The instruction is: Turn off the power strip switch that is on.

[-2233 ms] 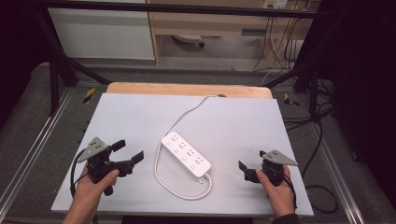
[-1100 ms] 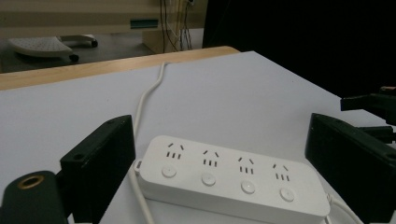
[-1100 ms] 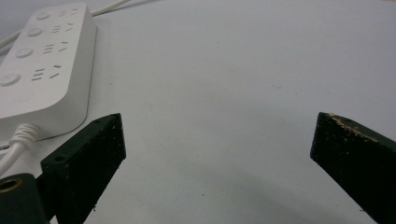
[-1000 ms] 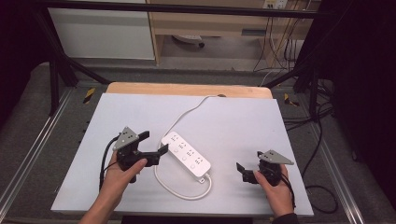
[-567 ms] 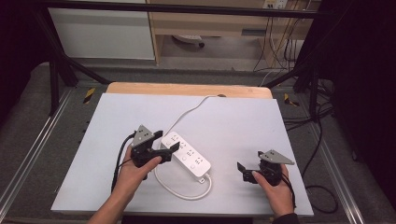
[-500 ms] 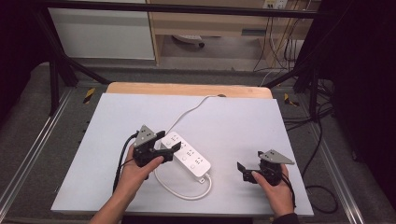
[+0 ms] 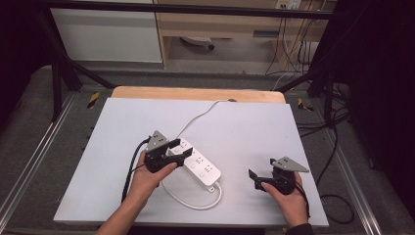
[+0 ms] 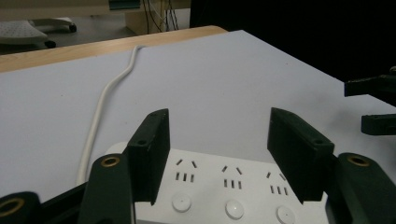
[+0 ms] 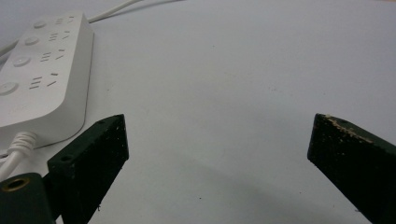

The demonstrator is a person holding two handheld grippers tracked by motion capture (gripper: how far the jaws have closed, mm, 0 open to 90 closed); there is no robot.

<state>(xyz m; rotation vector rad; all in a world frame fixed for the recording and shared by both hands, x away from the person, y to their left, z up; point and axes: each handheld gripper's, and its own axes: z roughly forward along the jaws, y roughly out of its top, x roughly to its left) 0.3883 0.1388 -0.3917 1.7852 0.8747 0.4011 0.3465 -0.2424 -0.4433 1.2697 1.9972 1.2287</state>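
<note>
On the pale grey worktop, the left tool hangs with its black jaws spread wide over the far end of the white four-socket plastic power strip, one jaw on each side, gripping nothing. The strip lies diagonally near the worktop's middle, its white cord looping toward the near edge. The right tool rests apart, wide open and empty.

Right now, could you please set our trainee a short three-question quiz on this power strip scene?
1. True or false: the left gripper is shut on the power strip.
2. Which gripper is over bare table: A left, B right?
3. Fill in: the white cable runs toward the table's ____ edge.

Key: 1 false, its jaws stand open over the strip; 2 B; 3 far.
</note>
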